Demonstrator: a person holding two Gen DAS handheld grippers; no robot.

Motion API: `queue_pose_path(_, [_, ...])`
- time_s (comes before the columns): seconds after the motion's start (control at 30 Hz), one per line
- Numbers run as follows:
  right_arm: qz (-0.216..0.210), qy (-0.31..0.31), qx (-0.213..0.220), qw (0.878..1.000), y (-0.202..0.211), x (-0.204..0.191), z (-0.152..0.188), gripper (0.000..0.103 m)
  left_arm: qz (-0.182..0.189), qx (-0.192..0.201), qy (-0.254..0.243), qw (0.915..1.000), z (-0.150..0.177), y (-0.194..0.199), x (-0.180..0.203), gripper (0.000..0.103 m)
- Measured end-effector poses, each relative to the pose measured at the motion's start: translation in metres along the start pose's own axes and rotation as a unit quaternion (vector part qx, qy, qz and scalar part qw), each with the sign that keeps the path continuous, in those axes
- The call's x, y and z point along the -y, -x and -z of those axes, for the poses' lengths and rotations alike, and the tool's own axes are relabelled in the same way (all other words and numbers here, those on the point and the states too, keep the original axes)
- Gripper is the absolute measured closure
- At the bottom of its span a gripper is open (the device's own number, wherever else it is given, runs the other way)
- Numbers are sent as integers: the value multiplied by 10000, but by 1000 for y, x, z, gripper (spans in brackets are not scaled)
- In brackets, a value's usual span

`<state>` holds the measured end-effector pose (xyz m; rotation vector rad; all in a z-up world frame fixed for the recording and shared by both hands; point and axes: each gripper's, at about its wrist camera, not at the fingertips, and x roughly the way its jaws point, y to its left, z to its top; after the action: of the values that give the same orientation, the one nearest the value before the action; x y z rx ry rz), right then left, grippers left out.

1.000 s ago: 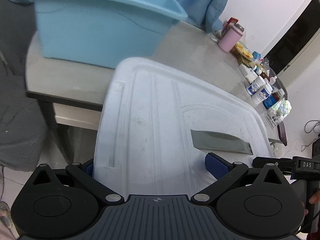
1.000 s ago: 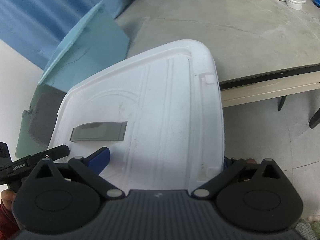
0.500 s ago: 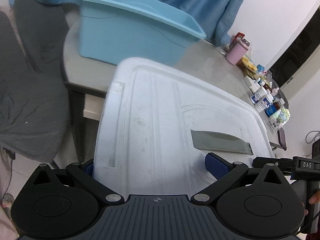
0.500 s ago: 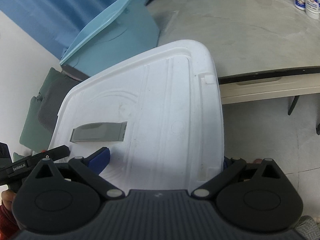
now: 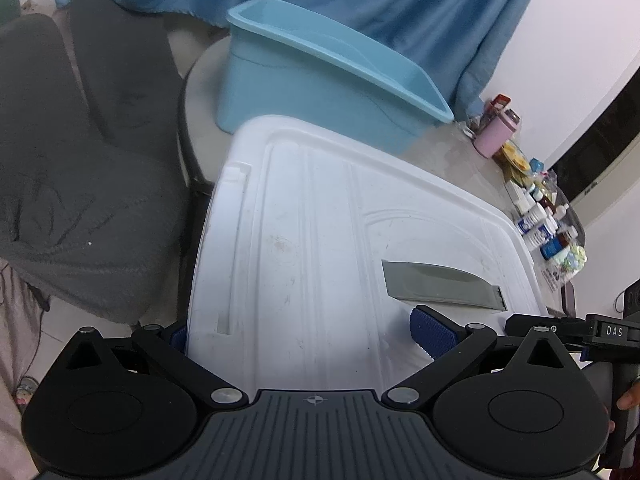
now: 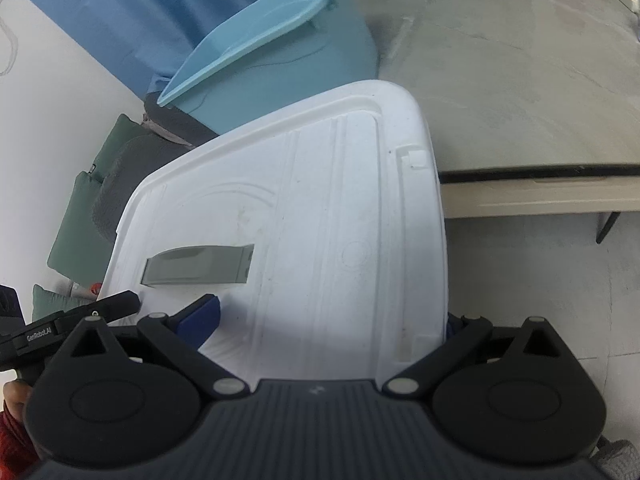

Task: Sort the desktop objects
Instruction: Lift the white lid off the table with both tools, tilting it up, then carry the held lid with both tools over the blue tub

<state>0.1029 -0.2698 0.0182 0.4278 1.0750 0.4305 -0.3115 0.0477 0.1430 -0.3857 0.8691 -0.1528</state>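
Observation:
A large white plastic lid (image 5: 320, 248) with a grey handle recess (image 5: 440, 284) fills both views; it also shows in the right wrist view (image 6: 312, 232). My left gripper (image 5: 304, 332) is shut on the lid's near left part, one blue pad on top and the other under its edge. My right gripper (image 6: 332, 320) is shut on the lid's near right part in the same way. The lid is held in the air in front of the table. A light blue bin (image 5: 320, 92) stands on the table beyond it.
The grey table (image 6: 520, 80) has a dark front edge. Small bottles (image 5: 536, 224) and a pink cup (image 5: 496, 136) stand at its far right. A dark grey chair (image 5: 80, 160) stands left of the table. A blue curtain (image 5: 360, 12) hangs behind.
Both grippers have pulled back from the table with the lid in them. The blue bin and the table look farther away, and more of the chair and floor shows.

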Motion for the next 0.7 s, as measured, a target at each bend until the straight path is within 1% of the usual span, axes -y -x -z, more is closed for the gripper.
queue_pose_path(0.23, [-8, -53, 72, 10000, -16, -14, -14, 2, 30, -10, -80, 10000, -28, -3, -17, 0])
queue_pose_path(0.43, [31, -111, 140, 9998, -22, -18, -20, 2, 77, -21, -129, 9999, -49, -13, -30, 0])
queue_pose_path(0.57, [37, -92, 207, 9997, -26, -25, -24, 2, 120, 23, -159, 9998, -57, -13, -38, 0])
queue_pose_path(0.7, [59, -121, 343, 9993, -28, -38, -20, 2, 182, 47, -217, 9996, -62, -7, -45, 0])
